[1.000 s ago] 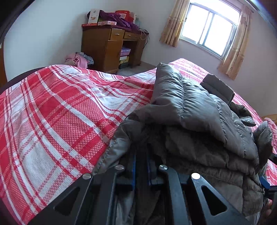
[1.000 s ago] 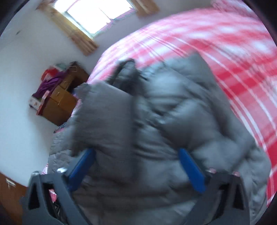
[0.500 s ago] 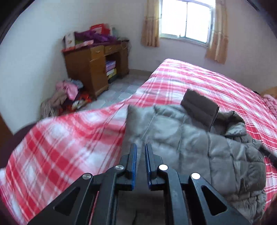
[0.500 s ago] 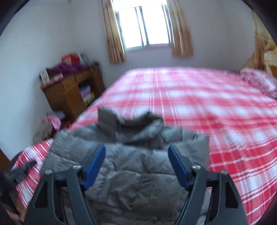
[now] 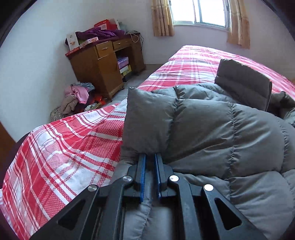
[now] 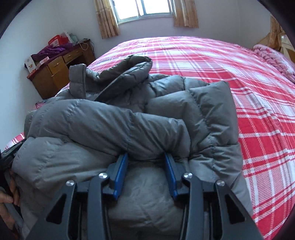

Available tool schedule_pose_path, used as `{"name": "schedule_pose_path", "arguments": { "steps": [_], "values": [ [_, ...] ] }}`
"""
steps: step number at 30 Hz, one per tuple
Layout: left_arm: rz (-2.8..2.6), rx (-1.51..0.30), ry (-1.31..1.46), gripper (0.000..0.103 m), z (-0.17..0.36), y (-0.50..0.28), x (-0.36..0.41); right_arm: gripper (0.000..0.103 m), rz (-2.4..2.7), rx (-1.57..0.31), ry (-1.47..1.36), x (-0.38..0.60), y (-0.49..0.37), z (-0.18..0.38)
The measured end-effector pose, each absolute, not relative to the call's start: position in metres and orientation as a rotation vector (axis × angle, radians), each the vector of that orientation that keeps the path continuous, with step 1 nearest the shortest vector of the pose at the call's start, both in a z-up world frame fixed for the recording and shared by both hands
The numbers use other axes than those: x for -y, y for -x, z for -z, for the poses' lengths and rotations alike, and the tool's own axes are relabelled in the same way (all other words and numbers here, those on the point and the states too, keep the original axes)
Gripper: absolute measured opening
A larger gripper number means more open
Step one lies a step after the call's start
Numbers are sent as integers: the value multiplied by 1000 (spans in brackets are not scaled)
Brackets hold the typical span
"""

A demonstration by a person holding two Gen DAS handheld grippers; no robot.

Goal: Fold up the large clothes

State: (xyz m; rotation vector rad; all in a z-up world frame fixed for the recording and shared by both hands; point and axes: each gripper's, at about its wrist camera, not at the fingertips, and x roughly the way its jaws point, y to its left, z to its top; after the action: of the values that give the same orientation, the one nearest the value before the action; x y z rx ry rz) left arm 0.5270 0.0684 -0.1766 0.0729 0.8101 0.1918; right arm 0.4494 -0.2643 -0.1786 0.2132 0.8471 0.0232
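The jacket (image 6: pixel 118 129) lies folded on the near end of the bed (image 6: pixel 258 110), its collar (image 6: pixel 129 70) on the far side toward the window (image 6: pixel 145 9). Left of the bed a counter (image 5: pixel 103 62) stands against the wall under a heap of clothes (image 5: pixel 101 33), with a clothes pile (image 5: pixel 77 99) on the floor beside it. Both claws sit at the jacket's near edge, the left claw (image 5: pixel 150 158) at its left corner and the right claw (image 6: pixel 145 158) under a fold.
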Motion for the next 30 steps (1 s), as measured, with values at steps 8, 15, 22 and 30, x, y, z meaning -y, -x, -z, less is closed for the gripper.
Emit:
{"name": "schedule_pose_path", "arguments": {
  "steps": [8, 15, 22, 30],
  "values": [
    [-212, -771, -81, 10, 173, -518, -70, 54, -62, -900, -199, 265, -457, 168],
    [-178, -770, 25, 10, 173, -519, -80, 103, -36, -759, -392, 296, -500, 85],
    [-185, -777, 11, 10, 175, -521, -75, 56, 89, -1035, -508, 300, -597, 129],
    [-179, -775, 23, 10, 175, -522, -77, 20, 13, -989, -431, 276, -545, 138]
  ]
}}
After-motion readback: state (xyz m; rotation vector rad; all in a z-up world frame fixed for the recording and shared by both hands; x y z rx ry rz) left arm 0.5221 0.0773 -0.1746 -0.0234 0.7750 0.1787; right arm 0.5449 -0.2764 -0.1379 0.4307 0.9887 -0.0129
